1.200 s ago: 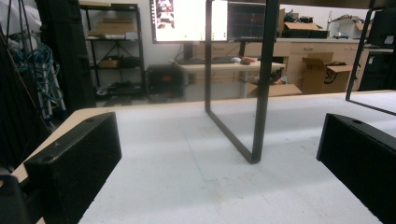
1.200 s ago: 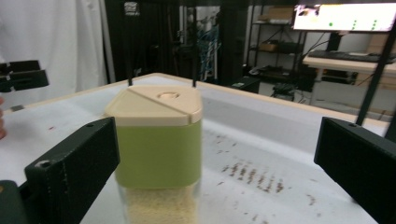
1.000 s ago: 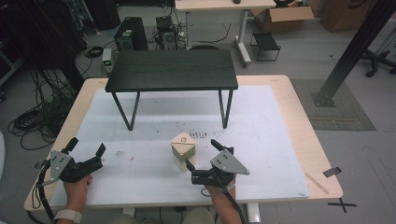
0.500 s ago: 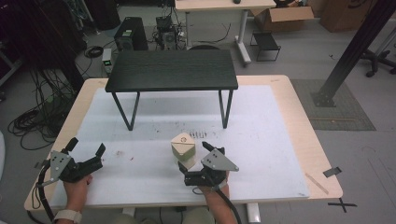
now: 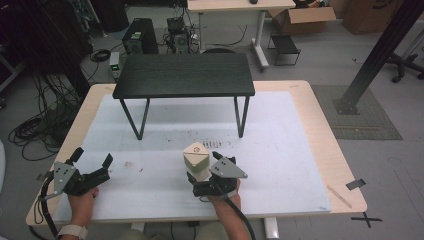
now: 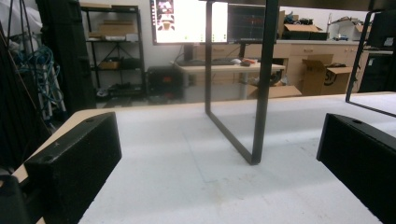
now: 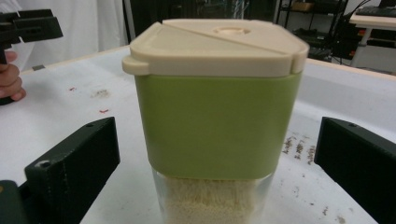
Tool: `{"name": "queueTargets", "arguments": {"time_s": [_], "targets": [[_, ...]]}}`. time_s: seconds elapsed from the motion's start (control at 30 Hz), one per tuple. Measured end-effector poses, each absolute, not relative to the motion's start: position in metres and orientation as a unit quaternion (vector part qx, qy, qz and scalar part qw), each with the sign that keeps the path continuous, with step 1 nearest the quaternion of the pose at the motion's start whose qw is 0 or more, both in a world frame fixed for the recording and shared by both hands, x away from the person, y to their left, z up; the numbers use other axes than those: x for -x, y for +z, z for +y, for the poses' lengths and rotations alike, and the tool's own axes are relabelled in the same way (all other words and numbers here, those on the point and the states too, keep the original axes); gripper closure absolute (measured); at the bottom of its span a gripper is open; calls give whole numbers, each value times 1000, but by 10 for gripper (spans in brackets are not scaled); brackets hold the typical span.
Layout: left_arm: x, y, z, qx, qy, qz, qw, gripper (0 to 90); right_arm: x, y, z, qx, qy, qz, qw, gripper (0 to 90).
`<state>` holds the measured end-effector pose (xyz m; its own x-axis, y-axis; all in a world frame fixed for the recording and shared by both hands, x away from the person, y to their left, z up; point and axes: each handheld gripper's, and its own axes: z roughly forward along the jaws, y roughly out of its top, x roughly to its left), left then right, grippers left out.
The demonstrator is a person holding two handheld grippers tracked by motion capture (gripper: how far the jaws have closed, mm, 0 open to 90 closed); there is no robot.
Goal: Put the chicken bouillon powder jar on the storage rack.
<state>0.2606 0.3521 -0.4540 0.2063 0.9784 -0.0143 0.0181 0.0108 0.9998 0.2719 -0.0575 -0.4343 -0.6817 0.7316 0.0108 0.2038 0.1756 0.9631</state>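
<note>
a: near the front edge of the desk point(image 5: 300, 150), just right of centre, where's the container?
b: right there. the green container point(image 5: 196, 159) stands upright on the white mat, cream lid shut on top.

a: and the right tongs point(image 5: 205, 175)?
b: spread wide, one jaw on each side of the container. in the right gripper view the container point(image 7: 215, 102) sits between the two black jaws with clear gaps either side, so nothing is gripped.

a: what's inside it?
b: pale grains in the clear lower part, rice maybe; it's hard to tell at that closeness.

a: the left tongs point(image 5: 92, 165)?
b: well apart, at the near left corner of the desk, jaws open and holding nothing. a hand point(image 5: 82, 197) grips them from below.

a: anything else on the desk?
b: a small black table point(image 5: 184, 75) stands at the far side. the left gripper view looks along the mat to one of its legs point(image 6: 259, 93).
</note>
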Motion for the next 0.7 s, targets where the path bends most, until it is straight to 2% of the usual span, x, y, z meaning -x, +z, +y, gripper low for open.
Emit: {"name": "queueTargets", "arguments": {"time_s": [0.7], "targets": [[-260,-454,352,-550,438,452,548,2,-286,-441,-41,-332,532,741,238,0]]}}
